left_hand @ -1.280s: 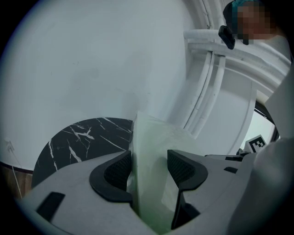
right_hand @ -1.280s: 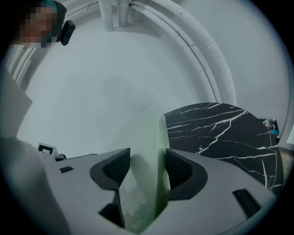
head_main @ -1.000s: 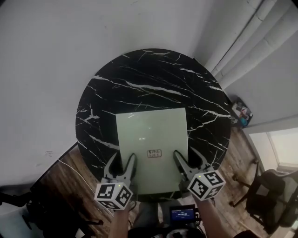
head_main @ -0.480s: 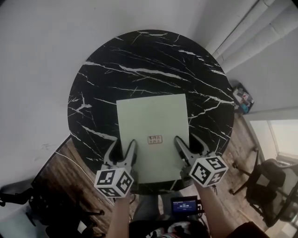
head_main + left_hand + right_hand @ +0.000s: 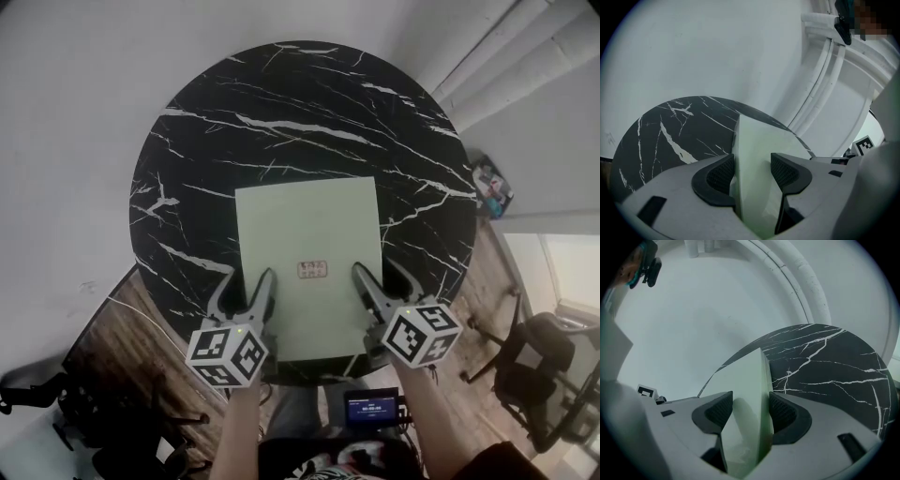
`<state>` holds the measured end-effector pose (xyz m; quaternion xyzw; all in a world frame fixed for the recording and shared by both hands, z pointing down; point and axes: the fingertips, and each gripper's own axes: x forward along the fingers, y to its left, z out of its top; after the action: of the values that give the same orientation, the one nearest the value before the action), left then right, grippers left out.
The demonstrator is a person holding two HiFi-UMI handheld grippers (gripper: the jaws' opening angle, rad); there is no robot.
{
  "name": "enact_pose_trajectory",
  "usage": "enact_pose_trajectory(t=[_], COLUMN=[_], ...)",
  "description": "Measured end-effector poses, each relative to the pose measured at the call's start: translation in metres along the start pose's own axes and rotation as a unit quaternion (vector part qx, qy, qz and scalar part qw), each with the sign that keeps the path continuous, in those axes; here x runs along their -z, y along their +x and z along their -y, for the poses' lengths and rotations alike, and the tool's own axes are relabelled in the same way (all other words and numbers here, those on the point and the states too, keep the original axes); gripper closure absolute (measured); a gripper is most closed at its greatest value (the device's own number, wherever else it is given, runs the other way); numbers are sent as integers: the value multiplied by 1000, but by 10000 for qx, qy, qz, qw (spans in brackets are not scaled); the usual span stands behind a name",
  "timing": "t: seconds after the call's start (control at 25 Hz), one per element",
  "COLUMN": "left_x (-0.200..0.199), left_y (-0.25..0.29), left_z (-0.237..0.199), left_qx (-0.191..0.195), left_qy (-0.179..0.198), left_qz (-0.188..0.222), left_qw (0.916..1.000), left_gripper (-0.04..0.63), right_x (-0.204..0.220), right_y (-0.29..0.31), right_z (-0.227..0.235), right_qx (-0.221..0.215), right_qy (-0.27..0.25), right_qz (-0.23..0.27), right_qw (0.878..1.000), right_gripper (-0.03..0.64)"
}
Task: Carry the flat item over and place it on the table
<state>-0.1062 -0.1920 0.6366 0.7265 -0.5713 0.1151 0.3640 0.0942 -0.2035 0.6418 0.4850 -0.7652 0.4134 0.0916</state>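
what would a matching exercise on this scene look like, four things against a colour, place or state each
Things:
1. round table
2. flat board
3. left hand-held gripper
4. small label

Descriptions:
a. pale green
b. shut on the board's near left part
c. black with white veins
d. on the board, close to its near edge

Pairs: 1-c, 2-a, 3-b, 4-d
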Motion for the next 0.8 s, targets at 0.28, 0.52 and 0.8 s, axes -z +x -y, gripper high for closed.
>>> enact_pose_trajectory(t=[0.28,0.52,0.8], left_x=[0,-3,-17], left_y=[0,-3,-18], left_z=[-1,-3,-9], left_qx=[67,159,-111], left_qy=[-87,45,740], left_qz=[-7,-42,259], left_qw=[9999,9999,9969], left_gripper=[350,350,482], right_x=[1,-3,-10], right_y=[2,0,-13], right_z=[2,1,5], right_qx=[-131,-117,166], right_qy=[107,-111,-427], right_qz=[-46,32,250], right_qw=[9998,9999,9986], right_gripper=[408,410,410])
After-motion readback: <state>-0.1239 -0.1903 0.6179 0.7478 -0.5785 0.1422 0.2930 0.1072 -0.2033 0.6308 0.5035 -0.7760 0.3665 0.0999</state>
